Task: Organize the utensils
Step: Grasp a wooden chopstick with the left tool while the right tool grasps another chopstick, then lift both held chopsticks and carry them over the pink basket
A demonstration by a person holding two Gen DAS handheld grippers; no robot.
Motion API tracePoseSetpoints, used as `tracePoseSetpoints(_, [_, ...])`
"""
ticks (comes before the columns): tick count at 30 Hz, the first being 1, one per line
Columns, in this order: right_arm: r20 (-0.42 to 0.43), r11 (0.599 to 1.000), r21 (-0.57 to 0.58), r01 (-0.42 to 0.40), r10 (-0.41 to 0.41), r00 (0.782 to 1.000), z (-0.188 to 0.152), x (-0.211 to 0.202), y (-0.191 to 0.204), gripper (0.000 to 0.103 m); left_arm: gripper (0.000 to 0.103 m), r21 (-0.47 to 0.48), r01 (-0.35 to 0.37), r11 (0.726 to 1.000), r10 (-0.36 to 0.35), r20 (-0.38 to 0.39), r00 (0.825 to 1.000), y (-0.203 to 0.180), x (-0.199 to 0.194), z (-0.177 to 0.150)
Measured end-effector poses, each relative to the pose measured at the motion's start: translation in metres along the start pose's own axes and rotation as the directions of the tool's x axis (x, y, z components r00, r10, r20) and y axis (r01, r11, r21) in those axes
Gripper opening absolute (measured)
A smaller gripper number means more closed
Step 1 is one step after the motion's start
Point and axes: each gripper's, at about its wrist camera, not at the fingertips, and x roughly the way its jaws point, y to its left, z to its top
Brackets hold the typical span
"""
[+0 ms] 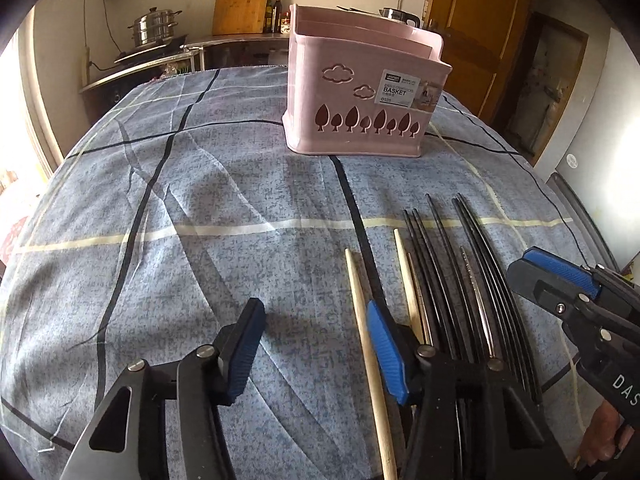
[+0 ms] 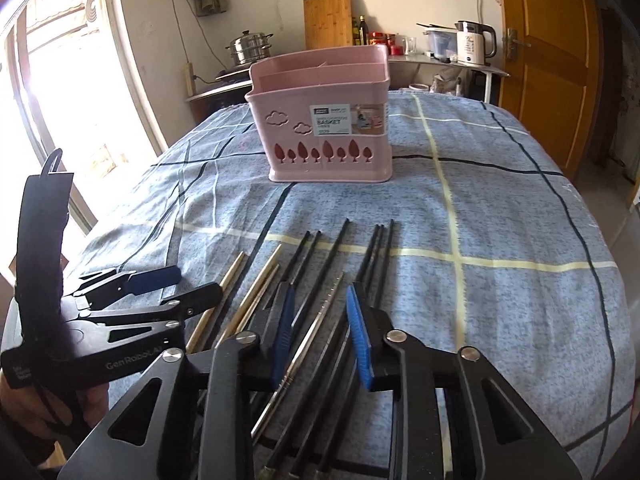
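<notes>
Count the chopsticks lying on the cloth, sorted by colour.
Black chopsticks: 6
Light wooden chopsticks: 3
Silver metal chopstick: 1
Total: 10

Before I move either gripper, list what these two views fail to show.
- Pink basket compartments: in both views its front wall hides the bottoms and any contents.
- Near ends of the black chopsticks: covered by the right gripper and the bottom edge.
- Basket label: small print unreadable.
- Left gripper: open.
</notes>
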Motion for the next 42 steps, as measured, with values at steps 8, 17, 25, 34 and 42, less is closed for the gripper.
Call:
tracePoseSetpoints(8, [-0.044,0.997,0.012,-0.07,0.07,0.997,0.014,0.019,0.013,0.019,0.011,0.024,0.019,1.0,-0.019,-0.001,1.0,0.001,-0.001,0.004])
tracePoseSetpoints(17, [-0.142,0.993,0.023,-0.113,0.115,0.983,0.03,0.056,0.026,0.018,0.01,-0.082,0.068,0.994,-0.069,-0.018,0.997,0.032,-0.004,0.008])
tracePoseSetpoints(25, [-0.217,0.995,0.046,-0.091,0.099,0.971,0.037,0.083,0.026,0.017,0.011,-0.049,0.093,0.994,-0.096,-0.064,0.993,0.037,0.007,0.024])
tracePoseSetpoints(34, [-0.255,0.997,0.031,-0.074,0.08,0.964,0.047,0.097,0.027,0.009,0.02,0.114,0.092,0.989,-0.077,-0.128,0.989,0.017,0.019,0.038])
tracePoseSetpoints(42, [-0.242,0.992,0.067,-0.109,0.122,0.963,0.055,0.092,0.022,0.007,0.004,0.131,0.071,0.989,-0.051,-0.151,0.987,0.018,0.029,0.053])
